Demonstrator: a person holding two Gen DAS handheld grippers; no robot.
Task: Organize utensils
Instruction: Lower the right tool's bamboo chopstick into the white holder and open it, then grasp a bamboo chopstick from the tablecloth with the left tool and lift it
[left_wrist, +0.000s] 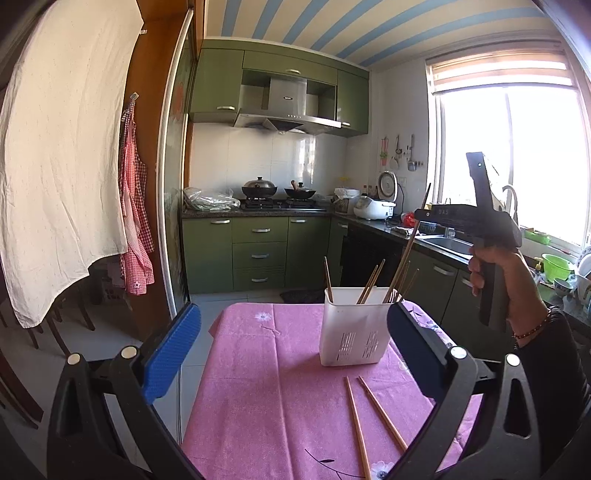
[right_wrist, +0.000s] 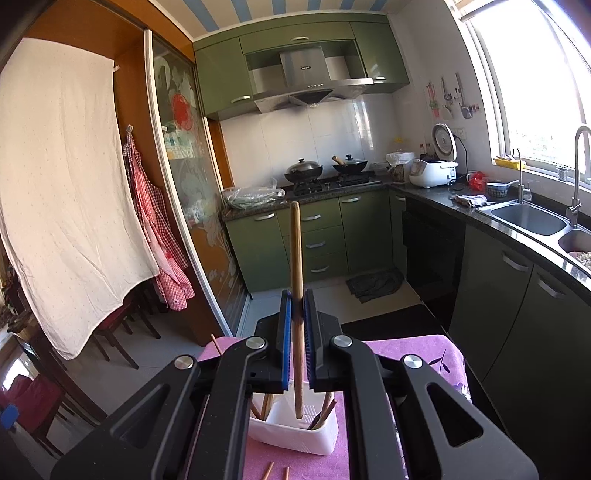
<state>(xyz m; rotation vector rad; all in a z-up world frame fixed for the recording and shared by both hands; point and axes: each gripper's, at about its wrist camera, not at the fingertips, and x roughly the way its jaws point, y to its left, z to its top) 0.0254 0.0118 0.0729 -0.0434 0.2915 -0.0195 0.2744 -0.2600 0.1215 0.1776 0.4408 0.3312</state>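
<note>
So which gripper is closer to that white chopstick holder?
Right. The right gripper hangs above the white holder, lowering a chopstick into it; the left gripper sits open, nearer the table edge.

no text can be read with certainty: the range hood (left_wrist: 291, 98) carries a small brand mark on its steel front, too small to make out in either view, and pale raised characters on the right gripper (left_wrist: 421, 214) body are too blurred to read
</note>
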